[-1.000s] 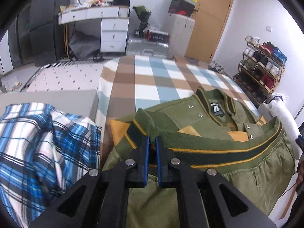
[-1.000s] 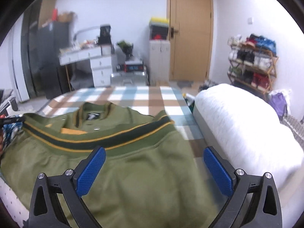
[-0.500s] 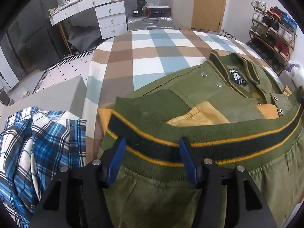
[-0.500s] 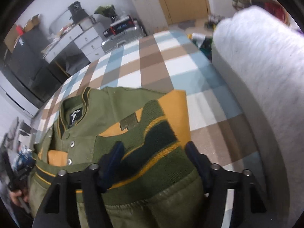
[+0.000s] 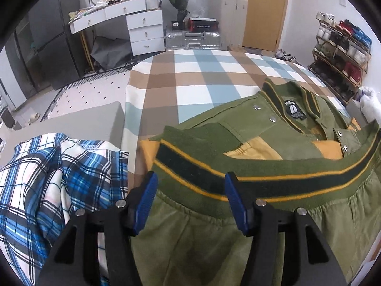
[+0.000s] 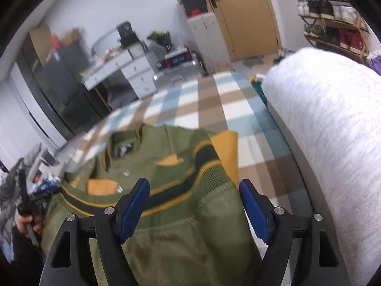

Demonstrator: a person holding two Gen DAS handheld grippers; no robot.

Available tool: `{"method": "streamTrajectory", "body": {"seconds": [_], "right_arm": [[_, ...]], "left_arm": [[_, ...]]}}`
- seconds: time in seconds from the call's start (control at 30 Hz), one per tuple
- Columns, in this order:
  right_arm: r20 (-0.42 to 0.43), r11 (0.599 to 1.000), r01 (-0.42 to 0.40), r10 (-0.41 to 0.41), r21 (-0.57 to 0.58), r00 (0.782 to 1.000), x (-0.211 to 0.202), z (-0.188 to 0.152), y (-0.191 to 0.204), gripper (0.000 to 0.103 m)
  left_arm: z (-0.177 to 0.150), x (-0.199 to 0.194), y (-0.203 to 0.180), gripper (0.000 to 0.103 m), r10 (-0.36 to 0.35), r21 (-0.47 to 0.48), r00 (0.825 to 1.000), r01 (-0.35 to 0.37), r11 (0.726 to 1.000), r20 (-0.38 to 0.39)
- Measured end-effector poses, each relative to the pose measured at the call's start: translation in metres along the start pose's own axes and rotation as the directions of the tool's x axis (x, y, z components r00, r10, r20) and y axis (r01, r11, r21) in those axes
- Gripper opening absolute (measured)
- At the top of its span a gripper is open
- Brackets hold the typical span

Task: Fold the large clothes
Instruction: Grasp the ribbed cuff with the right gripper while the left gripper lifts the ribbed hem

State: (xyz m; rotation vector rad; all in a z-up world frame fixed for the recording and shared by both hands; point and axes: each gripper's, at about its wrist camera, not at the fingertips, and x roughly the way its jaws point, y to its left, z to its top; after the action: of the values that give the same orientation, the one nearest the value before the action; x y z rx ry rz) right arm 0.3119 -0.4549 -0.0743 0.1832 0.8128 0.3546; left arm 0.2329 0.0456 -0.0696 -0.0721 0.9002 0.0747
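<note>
Progress looks fair: the jacket lies on the checked bedspread with its striped hem brought up over the body toward the collar, so one lengthwise fold seems made, and yellow lining shows in the gap between hem and collar. What is left, by the look of it, is smoothing that fold and at least one more, since the bundle is wide and loose and its right corner is curled in the right wrist view. The left gripper is released, its blue pads standing apart over the hem just ahead of them, pressing nothing. The right gripper has its jaws opening, the hem and green body lying between and below the pads without being pinched. To the left of the left gripper sits a blue plaid garment, crumpled and not folded, so more of the task remains. To the right of the right gripper, a white bolster lies along the bed edge. As for containers, none is within reach; far ahead a shoe rack holds rows of shoes, and a silver case stands closed, its contents hidden.
</note>
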Motion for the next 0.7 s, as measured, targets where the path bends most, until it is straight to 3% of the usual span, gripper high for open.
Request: {"method": "streamTrajectory", "body": {"seconds": [0.1,0.27,0.33,0.37,0.47,0.53,0.57,0.6,0.7], "right_arm": [[-0.051,0.994,0.078,-0.074,0.075,0.996,0.014,0.004,-0.01,0.078],[-0.055,0.986,0.064,-0.056,0.152,0.997,0.03,0.01,-0.018,0.075],[-0.062,0.991,0.084,-0.078,0.101,0.995,0.033,0.008,-0.008,0.056],[-0.057,0.993,0.102,-0.099,0.056,0.993,0.034,0.006,0.0,0.052],[0.01,0.99,0.131,-0.131,-0.045,0.991,0.024,0.0,0.016,0.026],[0.071,0.995,0.081,-0.077,-0.058,0.995,0.007,-0.004,0.019,0.018],[0.113,0.997,0.042,-0.035,-0.06,0.993,-0.004,-0.006,0.019,0.018],[0.174,0.997,-0.016,0.028,-0.073,0.984,-0.02,-0.01,0.019,0.017],[0.252,0.997,-0.034,0.052,-0.074,0.966,-0.046,-0.018,0.016,0.017]], "left_arm": [[0.008,0.011,0.004,0.053,-0.001,-0.026,1.0,0.0,1.0,-0.015],[0.015,0.037,0.009,0.053,-0.018,-0.057,0.998,0.014,0.998,-0.066],[0.016,0.04,0.011,0.053,-0.031,-0.073,0.997,0.026,0.997,-0.07],[0.016,0.039,0.011,0.053,-0.038,-0.077,0.997,0.033,0.997,-0.069],[0.013,0.033,0.013,0.051,-0.062,-0.085,0.997,0.058,0.995,-0.045],[0.01,0.024,0.013,0.033,-0.077,-0.072,0.997,0.076,0.995,-0.01],[0.009,0.02,0.01,0.011,-0.11,-0.056,0.994,0.11,0.992,0.002],[0.009,0.015,0.007,0.002,-0.136,-0.035,0.991,0.137,0.99,0.01],[0.006,-0.004,-0.006,0.002,-0.092,0.04,0.992,0.089,0.995,0.088]]}}
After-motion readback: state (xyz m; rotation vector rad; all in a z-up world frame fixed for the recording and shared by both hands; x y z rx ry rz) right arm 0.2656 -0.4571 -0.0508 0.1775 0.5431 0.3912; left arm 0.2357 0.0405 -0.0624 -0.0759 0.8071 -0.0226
